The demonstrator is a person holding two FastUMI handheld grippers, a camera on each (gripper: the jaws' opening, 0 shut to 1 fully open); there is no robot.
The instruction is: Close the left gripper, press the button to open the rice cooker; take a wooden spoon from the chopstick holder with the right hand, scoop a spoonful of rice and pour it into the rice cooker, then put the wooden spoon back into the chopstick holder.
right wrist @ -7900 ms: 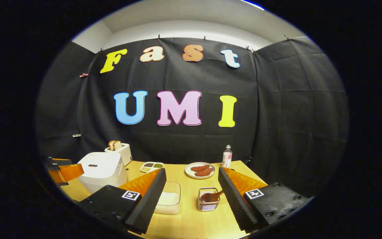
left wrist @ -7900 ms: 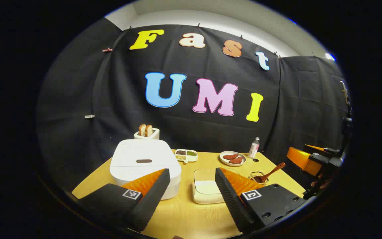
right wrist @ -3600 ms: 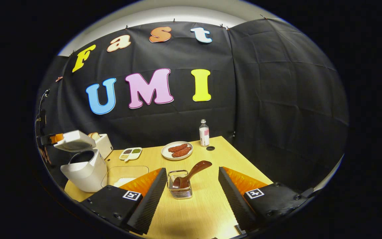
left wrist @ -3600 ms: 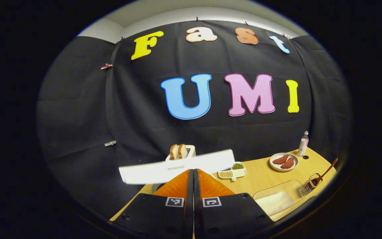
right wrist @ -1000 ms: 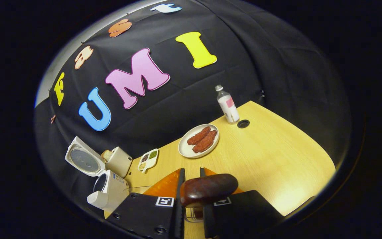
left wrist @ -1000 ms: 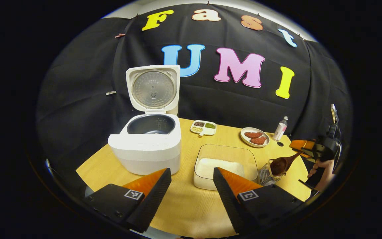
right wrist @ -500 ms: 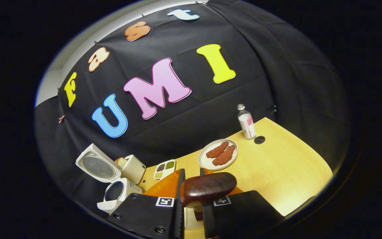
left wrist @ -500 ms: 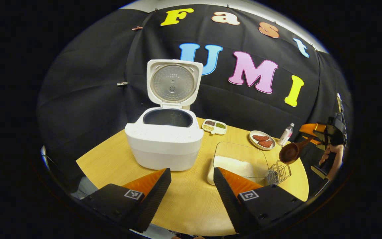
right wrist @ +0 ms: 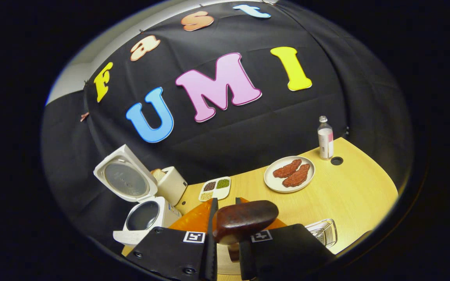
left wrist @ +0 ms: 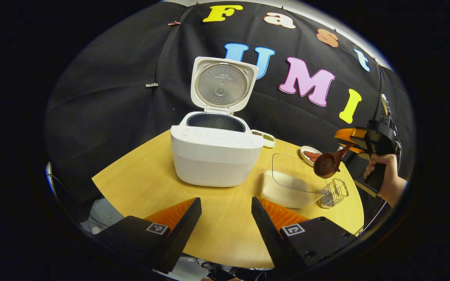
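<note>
The white rice cooker (left wrist: pixel 217 156) stands open, its lid (left wrist: pixel 223 86) upright; it also shows at the lower left (right wrist: pixel 147 218). My left gripper (left wrist: pixel 225 210) is open with nothing between its fingers, back from the cooker near the table's front edge. My right gripper (right wrist: pixel 225 218) is shut on the handle of the wooden spoon (right wrist: pixel 244 220). In the left gripper view the wooden spoon (left wrist: pixel 326 164) hangs in the air above the wire chopstick holder (left wrist: pixel 334 193), held by the right gripper (left wrist: pixel 348 142) and a hand (left wrist: pixel 385 175). A clear box of rice (left wrist: pixel 291 183) lies between the cooker and the holder.
On the wooden table (right wrist: pixel 350 195) stand a plate of sausages (right wrist: pixel 289 173), a small bottle (right wrist: pixel 325 138), a divided dish of beans (right wrist: pixel 213 188) and a toaster (right wrist: pixel 170 183) behind the cooker. The chopstick holder (right wrist: pixel 324 231) sits at the lower right.
The right gripper has lifted the wooden spoon up out of the chopstick holder and swung its view leftward. The left gripper, still open, has drifted back and left of the open cooker.
</note>
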